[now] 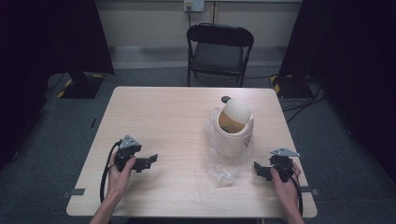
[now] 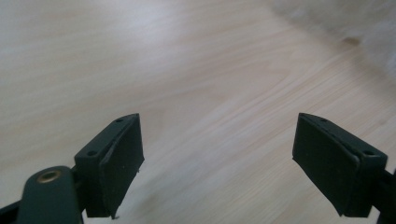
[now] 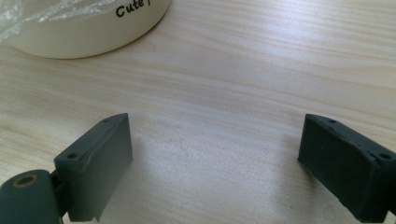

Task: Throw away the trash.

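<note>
A small cream bin (image 1: 234, 132) with a domed swing lid stands right of the table's middle, a clear plastic bag (image 1: 223, 158) draped around and in front of it. Its base (image 3: 88, 32) with black lettering fills the top left of the right gripper view, with bag film (image 3: 46, 11) over it. My left gripper (image 1: 150, 160) rests low at the front left, open, jaws empty over bare wood (image 2: 210, 130). My right gripper (image 1: 259, 169) sits at the front right, open and empty, just right of the bag.
A small dark round object (image 1: 226, 99) lies behind the bin. A black folding chair (image 1: 218, 51) stands beyond the light wooden table's far edge (image 1: 187, 88). Cables run on the floor at the right (image 1: 308, 100).
</note>
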`<state>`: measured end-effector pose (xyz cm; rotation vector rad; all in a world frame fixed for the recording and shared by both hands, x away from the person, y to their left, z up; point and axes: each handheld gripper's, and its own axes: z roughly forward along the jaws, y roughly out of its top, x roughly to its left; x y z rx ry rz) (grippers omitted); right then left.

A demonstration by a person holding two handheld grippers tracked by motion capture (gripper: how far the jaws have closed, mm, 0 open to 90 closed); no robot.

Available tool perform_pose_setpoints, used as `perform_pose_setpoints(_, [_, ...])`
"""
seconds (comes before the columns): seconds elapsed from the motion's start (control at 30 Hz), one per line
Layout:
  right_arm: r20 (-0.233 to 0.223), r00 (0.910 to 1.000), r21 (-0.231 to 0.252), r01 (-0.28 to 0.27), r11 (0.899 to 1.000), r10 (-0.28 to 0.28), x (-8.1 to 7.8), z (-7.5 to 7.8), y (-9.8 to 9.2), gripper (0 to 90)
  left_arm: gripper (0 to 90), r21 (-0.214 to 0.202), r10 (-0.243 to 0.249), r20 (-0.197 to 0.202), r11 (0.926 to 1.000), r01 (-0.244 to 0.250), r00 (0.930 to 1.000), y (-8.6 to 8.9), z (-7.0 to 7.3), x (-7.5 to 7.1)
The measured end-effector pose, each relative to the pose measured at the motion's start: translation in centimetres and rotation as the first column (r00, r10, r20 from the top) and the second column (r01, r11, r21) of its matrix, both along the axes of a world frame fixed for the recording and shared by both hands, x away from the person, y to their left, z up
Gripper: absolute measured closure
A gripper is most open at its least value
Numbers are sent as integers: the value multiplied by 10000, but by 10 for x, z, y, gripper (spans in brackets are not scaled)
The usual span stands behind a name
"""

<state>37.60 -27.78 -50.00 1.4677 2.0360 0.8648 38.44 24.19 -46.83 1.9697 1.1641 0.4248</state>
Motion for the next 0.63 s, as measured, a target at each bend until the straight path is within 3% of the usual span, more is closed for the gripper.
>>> perform_pose_setpoints(0.1, [1, 10000, 2, 0, 10000, 0, 0, 0, 0, 89, 163, 342, 277, -191, 9990, -271, 9994, 5, -8, -2])
perform_pose_setpoints(0.23, [1, 10000, 1, 2, 10000, -2, 0, 0, 0, 89, 167, 993, 544, -134, 9937, -528, 9984, 9, -19, -6])
perform_pose_setpoints(0.3, [2, 10000, 0, 0, 10000, 0, 0, 0, 0, 89, 167, 1072, 515, -256, 9931, -485, 9983, 12, -24, -7])
perform_pose_setpoints(0.33, [2, 10000, 0, 1, 10000, -1, 0, 0, 0, 89, 167, 907, 725, -246, 9934, -700, 9971, 13, -26, -7])
perform_pose_setpoints(0.43, [0, 10000, -1, 2, 10000, -2, 0, 0, 0, 89, 167, 949, 901, -241, 9916, -875, 9956, 14, -29, -5])
perform_pose_setpoints(0.63, [2, 10000, -3, 0, 10000, 0, 0, 0, 0, 89, 151, 1098, 821, 96, 9905, -827, 9966, 14, -33, -7])
